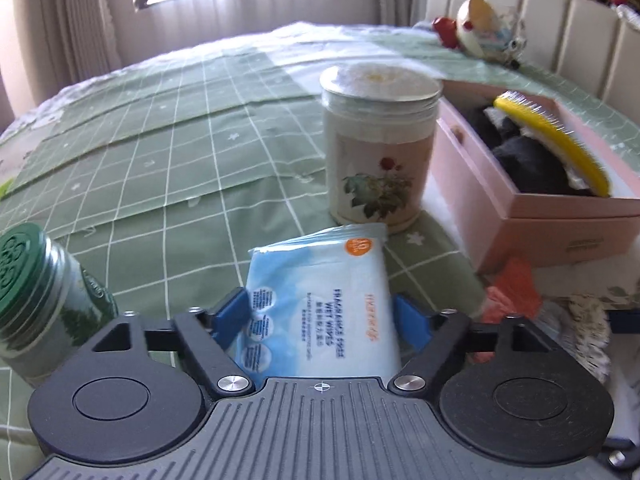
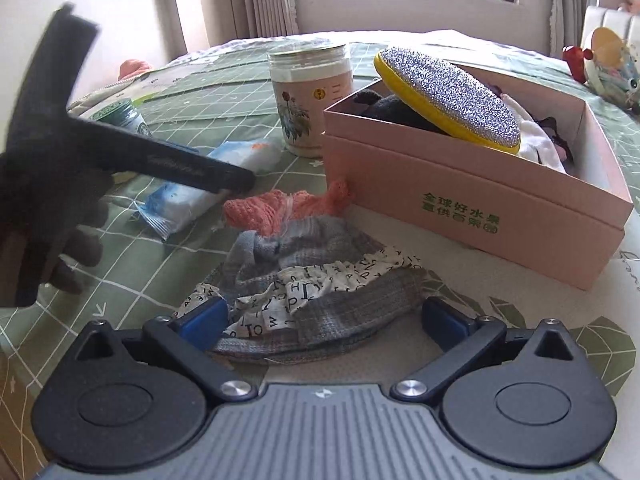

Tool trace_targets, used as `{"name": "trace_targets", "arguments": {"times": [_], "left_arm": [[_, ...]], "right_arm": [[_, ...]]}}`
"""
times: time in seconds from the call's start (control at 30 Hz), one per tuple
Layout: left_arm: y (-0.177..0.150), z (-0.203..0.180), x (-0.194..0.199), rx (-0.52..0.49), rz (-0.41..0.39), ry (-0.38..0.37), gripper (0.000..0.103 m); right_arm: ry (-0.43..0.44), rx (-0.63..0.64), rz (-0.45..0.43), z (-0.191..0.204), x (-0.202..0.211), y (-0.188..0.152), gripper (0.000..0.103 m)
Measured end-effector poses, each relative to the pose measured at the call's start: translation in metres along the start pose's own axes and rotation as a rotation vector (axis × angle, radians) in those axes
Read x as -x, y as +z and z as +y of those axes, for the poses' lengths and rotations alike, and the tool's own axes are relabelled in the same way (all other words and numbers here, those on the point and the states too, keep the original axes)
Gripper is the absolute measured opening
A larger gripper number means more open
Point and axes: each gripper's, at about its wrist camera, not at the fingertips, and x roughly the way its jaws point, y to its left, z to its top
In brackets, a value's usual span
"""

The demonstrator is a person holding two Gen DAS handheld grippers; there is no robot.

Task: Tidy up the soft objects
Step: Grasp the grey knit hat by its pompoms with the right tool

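Observation:
A blue wet-wipes pack (image 1: 320, 300) lies on the green checked bedspread between the fingers of my left gripper (image 1: 322, 318); the blue pads sit at its two sides, and I cannot tell whether they press it. The pack also shows in the right wrist view (image 2: 208, 188). My right gripper (image 2: 334, 318) is open around a grey hat with a letter-print lining (image 2: 312, 288). An orange knit cloth (image 2: 280, 208) lies just beyond the hat. A pink open box (image 2: 480, 200) holds dark and white cloths and a yellow-rimmed silver scrubber (image 2: 448, 96).
A white jar with a flower label (image 1: 380, 148) stands beside the box. A green-lidded glass jar (image 1: 44, 304) stands at the left. A toy (image 1: 480, 32) lies by the padded headboard. The gloved hand and left gripper's body (image 2: 120, 152) cross the right wrist view.

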Motion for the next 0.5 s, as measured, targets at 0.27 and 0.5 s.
{"name": "trace_targets", "arguments": {"times": [0.27,0.5], "left_arm": [[-0.002,0.008,-0.004,0.049,0.022,-0.051,0.094],[-0.014,0.002,0.005,0.023,0.000,-0.042,0.094]], "right_arm": [[-0.016,0.024,-0.017,0.005,0.003,-0.004,0.103],[-0.026,0.010,-0.010,0.006,0.004,-0.003,0.103]]}}
